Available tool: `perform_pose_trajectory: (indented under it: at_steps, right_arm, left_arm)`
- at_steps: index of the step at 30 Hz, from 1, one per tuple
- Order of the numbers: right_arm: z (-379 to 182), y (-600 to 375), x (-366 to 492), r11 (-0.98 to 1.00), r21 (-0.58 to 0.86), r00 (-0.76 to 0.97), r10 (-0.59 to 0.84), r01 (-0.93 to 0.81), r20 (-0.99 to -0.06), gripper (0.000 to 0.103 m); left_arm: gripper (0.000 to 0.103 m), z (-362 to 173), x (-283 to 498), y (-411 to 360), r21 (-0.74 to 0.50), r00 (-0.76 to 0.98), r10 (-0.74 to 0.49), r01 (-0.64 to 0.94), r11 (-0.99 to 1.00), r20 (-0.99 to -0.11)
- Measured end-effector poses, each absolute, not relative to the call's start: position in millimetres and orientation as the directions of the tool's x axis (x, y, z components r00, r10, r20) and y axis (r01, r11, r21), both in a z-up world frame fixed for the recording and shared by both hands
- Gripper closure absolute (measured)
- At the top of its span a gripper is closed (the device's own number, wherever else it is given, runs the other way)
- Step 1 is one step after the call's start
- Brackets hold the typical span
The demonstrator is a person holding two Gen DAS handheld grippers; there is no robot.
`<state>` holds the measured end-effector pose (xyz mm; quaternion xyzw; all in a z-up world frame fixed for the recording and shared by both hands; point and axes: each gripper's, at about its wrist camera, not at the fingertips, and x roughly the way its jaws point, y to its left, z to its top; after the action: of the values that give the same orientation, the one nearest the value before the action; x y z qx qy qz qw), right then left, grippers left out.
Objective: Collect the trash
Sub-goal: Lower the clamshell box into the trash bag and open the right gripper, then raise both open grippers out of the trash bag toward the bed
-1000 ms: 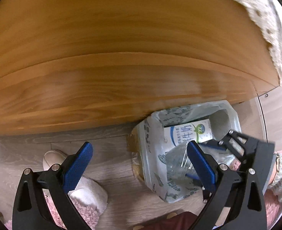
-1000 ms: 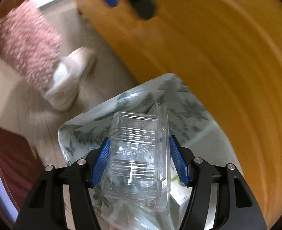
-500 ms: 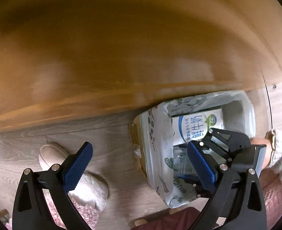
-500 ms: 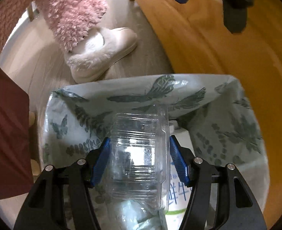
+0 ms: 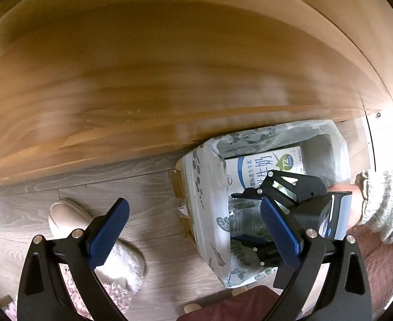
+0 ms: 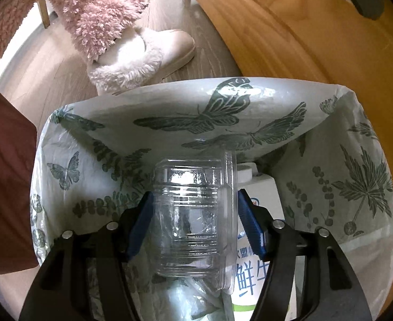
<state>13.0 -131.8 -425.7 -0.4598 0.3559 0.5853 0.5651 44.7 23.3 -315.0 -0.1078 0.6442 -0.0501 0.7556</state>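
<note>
- The step in hand looks like the drop: the right claw [image 6: 193, 224] is clamped on a clear plastic container [image 6: 193, 214], its blue pads pressing either side, and it holds the container inside the mouth of the trash bin [image 6: 364, 160].
- The bin is lined with a white bag printed with butterflies and leaves; from the left wrist view the bin [image 5: 204, 182] stands on the wood-look floor right against the foot of a wooden table [image 5: 169, 67].
- A milk carton [image 6: 257, 243] already lies in the bin, just beside the container and partly under it; it also shows in the left view [image 5: 263, 168].
- The left claw [image 5: 193, 230] hangs above the floor beside the bin, its pads wide apart and holding nothing.
- A fluffy white slipper [image 6: 143, 56] stands on the floor just outside the bin, on the side away from the table.
- My judgement: the next move calls for spreading the right pads so the container falls onto the carton, then lifting straight up so the pads do not snag the liner's edge.
- The container is light and springy; it may cling to a pad for a moment.
</note>
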Motion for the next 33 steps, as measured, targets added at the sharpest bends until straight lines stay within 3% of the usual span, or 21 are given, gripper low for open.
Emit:
perform_pose_trajectory:
  at_steps: [8, 18, 33]
  right_arm:
    - [-410.7, -124.0, 23.0, -0.001, -0.080, 0.076, 0.290, -0.997, -0.954, 0.016]
    - [-383.1, -133.3, 13.6, 0.023, -0.137, 0.138, 0.264, -0.990, -0.955, 0.016]
    - [-305.3, -171.1, 2.5, 0.258, -0.191, 0.237, 0.161, -0.947, -0.958, 0.009]
  left_arm:
    - [0.008, -312.5, 37.5, 20.1, -0.223, 0.173, -0.212, -0.046, 0.974, -0.962]
    - [0.008, -293.8, 27.8, 14.6, -0.222, 0.212, -0.212, -0.023, 0.975, -0.954]
    - [0.008, -231.3, 3.3, 3.8, -0.241, 0.342, -0.229, 0.008, 0.970, -0.911]
